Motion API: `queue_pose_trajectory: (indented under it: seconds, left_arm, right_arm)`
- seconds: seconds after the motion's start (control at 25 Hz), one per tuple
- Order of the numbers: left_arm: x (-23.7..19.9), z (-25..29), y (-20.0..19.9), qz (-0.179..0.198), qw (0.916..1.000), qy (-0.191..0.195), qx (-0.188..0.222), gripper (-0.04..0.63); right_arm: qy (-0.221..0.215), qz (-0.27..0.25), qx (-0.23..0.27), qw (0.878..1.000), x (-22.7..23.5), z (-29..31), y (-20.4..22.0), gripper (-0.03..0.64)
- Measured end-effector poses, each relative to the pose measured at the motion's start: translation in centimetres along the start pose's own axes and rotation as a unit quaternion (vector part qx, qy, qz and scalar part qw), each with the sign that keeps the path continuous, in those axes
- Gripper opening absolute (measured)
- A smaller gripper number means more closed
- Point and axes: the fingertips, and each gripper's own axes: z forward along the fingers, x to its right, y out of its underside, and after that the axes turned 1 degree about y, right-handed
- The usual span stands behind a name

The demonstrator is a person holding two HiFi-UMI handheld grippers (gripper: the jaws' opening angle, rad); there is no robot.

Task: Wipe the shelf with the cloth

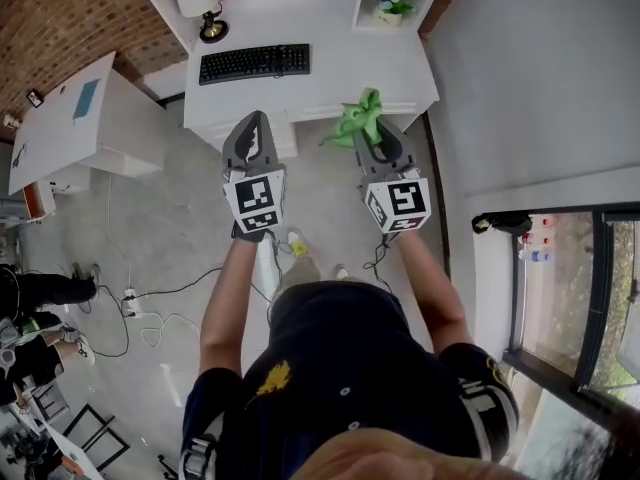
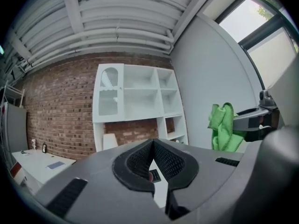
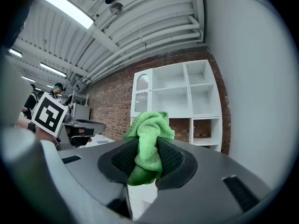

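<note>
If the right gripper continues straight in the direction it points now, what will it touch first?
Probably the white shelf unit, and the green cloth held in the right gripper would touch it before the jaws. Nothing else shows in that line, though depth is unclear.

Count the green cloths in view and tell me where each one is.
1. The green cloth is clamped in the right tongs, facing the white shelf. The left tongs hold none; others could be hidden.
</note>
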Motion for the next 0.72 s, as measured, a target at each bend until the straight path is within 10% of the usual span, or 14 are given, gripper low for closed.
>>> queue_pose_trajectory:
  seconds: [0.72]
  left_arm:
    - [-9.5, 16.0, -2.1, -0.029, 0.9976, 0.060, 0.020, 0.009]
  right_arm:
    - [0.034, -0.036, 0.006, 0.999, 0.7, 15.8, -3.6, 0.097]
